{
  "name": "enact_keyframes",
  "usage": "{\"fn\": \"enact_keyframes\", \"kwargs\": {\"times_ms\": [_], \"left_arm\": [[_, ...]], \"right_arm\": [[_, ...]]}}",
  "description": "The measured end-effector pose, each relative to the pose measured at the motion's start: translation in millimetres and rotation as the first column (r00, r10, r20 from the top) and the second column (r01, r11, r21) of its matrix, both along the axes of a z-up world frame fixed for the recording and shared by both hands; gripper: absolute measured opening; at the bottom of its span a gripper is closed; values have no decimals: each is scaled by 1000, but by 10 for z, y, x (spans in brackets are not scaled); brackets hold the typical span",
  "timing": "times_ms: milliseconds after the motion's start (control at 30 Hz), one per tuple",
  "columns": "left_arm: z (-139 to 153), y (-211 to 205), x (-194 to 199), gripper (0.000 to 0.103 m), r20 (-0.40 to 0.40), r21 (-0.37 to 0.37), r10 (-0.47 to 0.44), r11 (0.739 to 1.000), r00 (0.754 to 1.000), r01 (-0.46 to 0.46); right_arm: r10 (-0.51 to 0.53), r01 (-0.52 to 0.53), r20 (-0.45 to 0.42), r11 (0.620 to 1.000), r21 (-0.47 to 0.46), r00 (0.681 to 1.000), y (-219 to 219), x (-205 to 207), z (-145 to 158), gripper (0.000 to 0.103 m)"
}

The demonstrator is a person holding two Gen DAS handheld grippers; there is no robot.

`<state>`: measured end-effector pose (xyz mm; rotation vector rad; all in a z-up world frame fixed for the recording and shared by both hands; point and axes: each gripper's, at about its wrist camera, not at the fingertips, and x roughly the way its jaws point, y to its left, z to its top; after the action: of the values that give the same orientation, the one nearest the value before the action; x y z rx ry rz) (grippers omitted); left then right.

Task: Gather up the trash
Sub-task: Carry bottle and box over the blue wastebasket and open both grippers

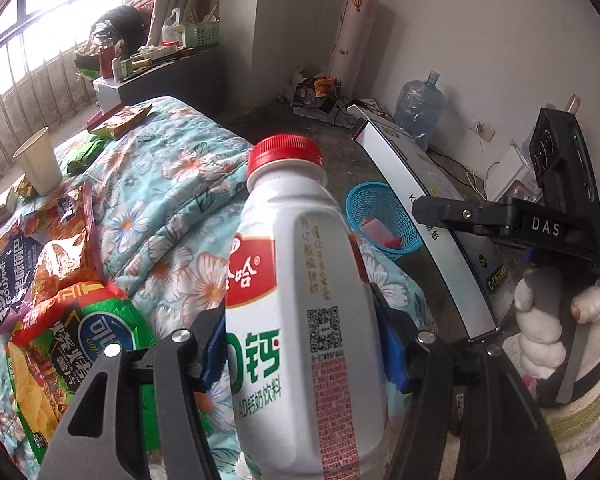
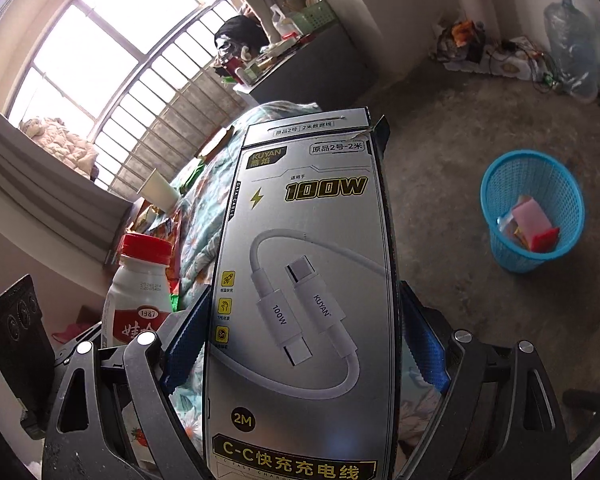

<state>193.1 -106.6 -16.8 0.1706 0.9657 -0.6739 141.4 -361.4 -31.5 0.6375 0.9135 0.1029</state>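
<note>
My left gripper (image 1: 300, 344) is shut on a white milk-drink bottle (image 1: 300, 300) with a red cap, held upright above the floral quilt (image 1: 168, 184). In the right wrist view the same bottle (image 2: 136, 292) shows at lower left. My right gripper (image 2: 300, 356) is shut on a flat silver charging-cable box (image 2: 304, 280); the box (image 1: 416, 208) also appears edge-on in the left wrist view, with a gloved hand (image 1: 544, 332) on the right gripper's handle. A blue mesh waste basket (image 2: 534, 216) with some wrappers inside stands on the concrete floor, to the right of the box and beyond the bottle (image 1: 380, 220).
Snack bags (image 1: 60, 300) and a paper cup (image 1: 40, 160) lie on the quilt at left. A large water jug (image 1: 418, 108), a wallpaper roll (image 1: 354, 36) and floor clutter line the far wall. A cluttered dark desk (image 1: 172, 68) stands by the barred window (image 2: 112, 56).
</note>
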Motion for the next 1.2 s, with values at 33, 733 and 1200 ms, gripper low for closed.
{"fn": "enact_keyframes", "kwargs": {"times_ms": [33, 733, 1200], "left_arm": [[17, -146, 65, 60, -8, -12, -30, 999, 1000, 30], [-1241, -3728, 1677, 78, -305, 10, -237, 968, 922, 252], [-653, -3085, 1291, 78, -251, -150, -268, 960, 930, 236]], "right_arm": [[-41, 41, -4, 999, 9, 999, -167, -28, -21, 83], [-528, 618, -363, 761, 199, 768, -2893, 576, -1989, 95], [-633, 718, -346, 652, 244, 692, -2667, -264, -2130, 95]]}}
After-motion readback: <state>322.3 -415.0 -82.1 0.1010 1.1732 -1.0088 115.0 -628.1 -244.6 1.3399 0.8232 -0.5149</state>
